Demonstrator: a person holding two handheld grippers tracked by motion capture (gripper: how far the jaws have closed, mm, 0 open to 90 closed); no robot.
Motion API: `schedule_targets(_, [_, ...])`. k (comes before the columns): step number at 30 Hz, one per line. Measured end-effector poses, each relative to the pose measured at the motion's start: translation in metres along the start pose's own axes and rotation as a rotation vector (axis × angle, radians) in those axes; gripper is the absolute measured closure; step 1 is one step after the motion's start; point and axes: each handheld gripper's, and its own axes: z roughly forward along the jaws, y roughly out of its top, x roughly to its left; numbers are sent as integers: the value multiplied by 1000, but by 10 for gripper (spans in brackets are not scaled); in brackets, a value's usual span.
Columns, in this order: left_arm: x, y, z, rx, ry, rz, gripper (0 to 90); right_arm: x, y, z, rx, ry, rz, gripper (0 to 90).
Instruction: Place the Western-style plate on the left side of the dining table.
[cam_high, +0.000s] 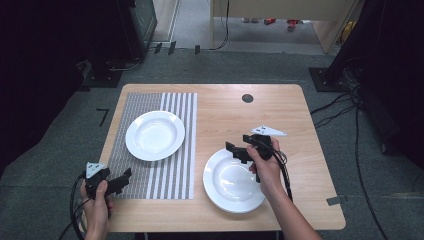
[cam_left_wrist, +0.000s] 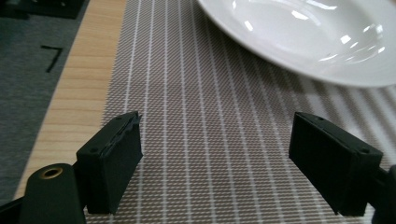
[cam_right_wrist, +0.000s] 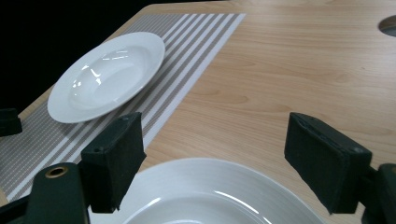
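Deep white ceramic plate (cam_high: 233, 181) lies on bare wood at the near right of the light wooden surface (cam_high: 225, 107), touching nothing else. Right tongs (cam_high: 239, 150) hover over its far rim, jaws spread wide, holding nothing. Second white ceramic plate (cam_high: 154, 135) sits on the grey-and-white striped woven placemat (cam_high: 170, 170), left half of the surface. Left tongs (cam_high: 125, 176) hang over the mat's near left corner, jaws wide apart, empty, well apart from that plate.

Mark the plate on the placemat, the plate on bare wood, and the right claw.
plate on the placemat (cam_high: 155, 135), high view, centre of its bowl.
plate on bare wood (cam_high: 231, 184), high view, centre of its bowl.
right claw (cam_high: 239, 149), high view, between the jaw tips.
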Motion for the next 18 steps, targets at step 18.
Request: schedule_targets(18, [-12, -8, 10, 40, 86, 110, 158, -55, -34, -49, -23, -109, 45, 205])
